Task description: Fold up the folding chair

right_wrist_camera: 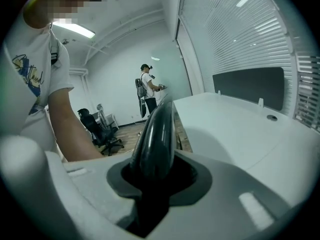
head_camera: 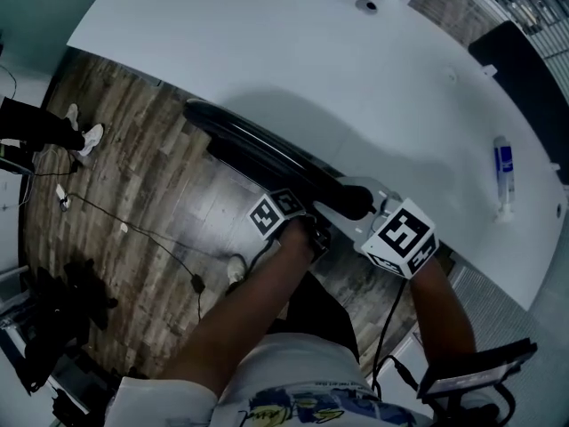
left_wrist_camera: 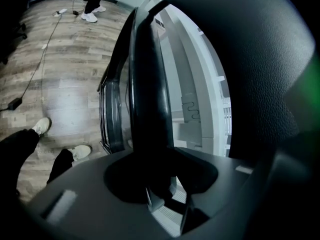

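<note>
Folding chair (head_camera: 258, 154) already flat, held close along near edge of white table (head_camera: 311, 60); left gripper (head_camera: 309, 213) and right gripper (head_camera: 356, 205) side by side, each clamped on its dark top rim, likely to keep halves together and steady; left clamp dim, seems firm

The white table (head_camera: 293, 69) fills the upper middle and right of my head view. On it I see a round cable hole (head_camera: 366, 6) near the top edge, a small white upright piece (head_camera: 489, 69) at the upper right, and a bottle with a blue label (head_camera: 504, 169) near the right edge. Below and to the left runs the wood-plank floor (head_camera: 133, 176), where a thin black cable (head_camera: 133, 229) trails to a plug (head_camera: 196, 283) at lower centre. Another person's white shoes (head_camera: 87, 136) stand at the left edge.
</note>
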{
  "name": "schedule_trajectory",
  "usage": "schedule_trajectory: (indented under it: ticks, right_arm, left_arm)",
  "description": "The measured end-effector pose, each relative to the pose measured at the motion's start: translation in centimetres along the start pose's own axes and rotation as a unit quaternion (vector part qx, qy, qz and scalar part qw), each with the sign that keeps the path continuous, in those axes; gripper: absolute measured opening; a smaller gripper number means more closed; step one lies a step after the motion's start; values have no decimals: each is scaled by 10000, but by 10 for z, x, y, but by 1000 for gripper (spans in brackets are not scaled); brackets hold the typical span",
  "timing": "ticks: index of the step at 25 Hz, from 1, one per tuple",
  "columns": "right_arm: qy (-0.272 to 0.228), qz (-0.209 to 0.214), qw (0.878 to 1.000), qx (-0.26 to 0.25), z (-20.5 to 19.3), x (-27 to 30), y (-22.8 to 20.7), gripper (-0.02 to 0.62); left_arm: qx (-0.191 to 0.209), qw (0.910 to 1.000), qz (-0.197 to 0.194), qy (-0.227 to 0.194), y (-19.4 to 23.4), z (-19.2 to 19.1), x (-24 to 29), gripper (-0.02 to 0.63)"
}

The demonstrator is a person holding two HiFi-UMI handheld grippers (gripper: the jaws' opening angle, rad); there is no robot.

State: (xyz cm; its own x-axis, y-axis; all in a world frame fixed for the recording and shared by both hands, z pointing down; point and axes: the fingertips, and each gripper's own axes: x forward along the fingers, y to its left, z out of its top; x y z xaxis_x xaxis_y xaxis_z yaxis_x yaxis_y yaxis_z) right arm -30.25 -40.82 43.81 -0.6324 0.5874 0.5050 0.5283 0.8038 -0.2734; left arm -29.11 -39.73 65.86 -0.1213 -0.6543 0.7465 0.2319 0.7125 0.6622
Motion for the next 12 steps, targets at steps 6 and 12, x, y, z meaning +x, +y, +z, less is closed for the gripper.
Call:
schedule_trajectory:
  ticks: [6,12]
  right_arm:
    - [-56,6,10000,34,1,-5,-26,92]
    - [-61,0,10000,62,0,-9,-41,92]
  left_arm:
    - [230,9996,-139,49,-12,3,15,172]
    - [402,9987,-273,128,-21,2,23,184]
